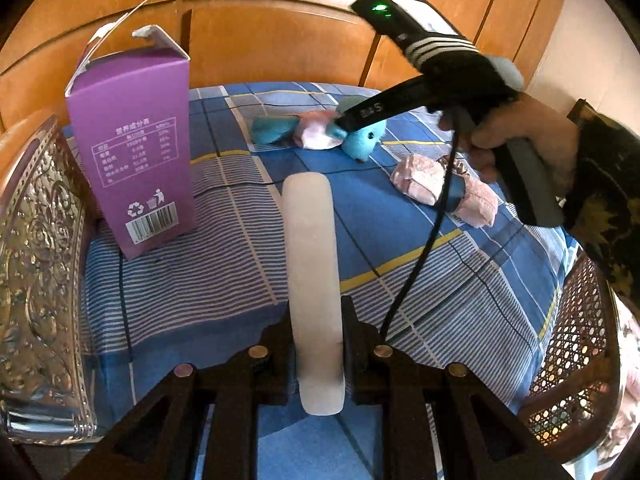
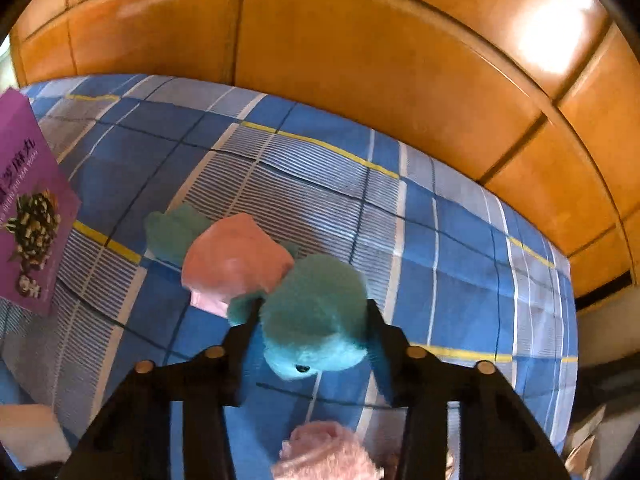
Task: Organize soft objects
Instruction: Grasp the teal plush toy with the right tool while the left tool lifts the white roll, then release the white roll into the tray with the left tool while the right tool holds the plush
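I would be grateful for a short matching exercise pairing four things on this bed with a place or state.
1. purple carton
2. blue plush toy
3. pink fluffy item
4. left gripper

A. between the right gripper's jaws
B. standing upright
C. shut, nothing held
D. lying loose on the checked sheet

Pairs: 1-B, 2-A, 3-D, 4-C

the purple box carries a nutrition table in chinese, a recycling mark, a bin sign and a barcode; the right gripper reads "045".
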Action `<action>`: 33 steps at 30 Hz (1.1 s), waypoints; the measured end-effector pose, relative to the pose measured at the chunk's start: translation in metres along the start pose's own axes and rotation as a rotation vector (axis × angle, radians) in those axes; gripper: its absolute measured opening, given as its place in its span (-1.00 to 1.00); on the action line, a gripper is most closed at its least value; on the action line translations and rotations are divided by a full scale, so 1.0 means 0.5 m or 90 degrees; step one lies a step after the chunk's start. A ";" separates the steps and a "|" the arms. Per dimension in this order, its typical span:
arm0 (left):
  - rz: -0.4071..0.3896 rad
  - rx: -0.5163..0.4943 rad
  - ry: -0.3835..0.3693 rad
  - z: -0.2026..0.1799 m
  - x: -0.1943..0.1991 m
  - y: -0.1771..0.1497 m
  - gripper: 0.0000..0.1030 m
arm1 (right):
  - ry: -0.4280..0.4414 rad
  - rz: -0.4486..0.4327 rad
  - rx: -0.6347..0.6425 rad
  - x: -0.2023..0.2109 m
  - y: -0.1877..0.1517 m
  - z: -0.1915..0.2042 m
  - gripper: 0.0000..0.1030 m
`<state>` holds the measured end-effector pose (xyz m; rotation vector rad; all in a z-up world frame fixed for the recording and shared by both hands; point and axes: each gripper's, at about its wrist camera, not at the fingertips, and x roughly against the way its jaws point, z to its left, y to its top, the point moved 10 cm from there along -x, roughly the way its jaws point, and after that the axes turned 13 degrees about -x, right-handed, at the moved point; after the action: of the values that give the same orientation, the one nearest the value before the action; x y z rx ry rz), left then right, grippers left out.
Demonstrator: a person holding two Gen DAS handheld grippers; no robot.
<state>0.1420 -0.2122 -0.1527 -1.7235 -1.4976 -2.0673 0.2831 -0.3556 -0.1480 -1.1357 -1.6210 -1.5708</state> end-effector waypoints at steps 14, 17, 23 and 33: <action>-0.057 -0.035 0.016 -0.020 0.128 0.056 -0.66 | 0.109 0.015 -0.082 0.065 -0.100 0.073 -0.20; -0.083 -0.048 0.024 -0.021 0.171 0.108 -0.66 | 0.097 0.003 -0.072 0.063 -0.098 0.079 -0.18; -0.105 -0.090 0.041 -0.014 0.182 0.246 -0.66 | 0.104 0.001 -0.081 0.062 -0.098 0.075 -0.13; -0.168 0.040 0.183 0.251 0.262 0.393 -0.66 | 0.089 -0.005 -0.065 0.057 -0.101 0.077 -0.04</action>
<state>0.2985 -0.1636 0.0583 -1.1958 -1.7470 -2.2422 0.2309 -0.3093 -0.1508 -1.0467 -1.4705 -1.7157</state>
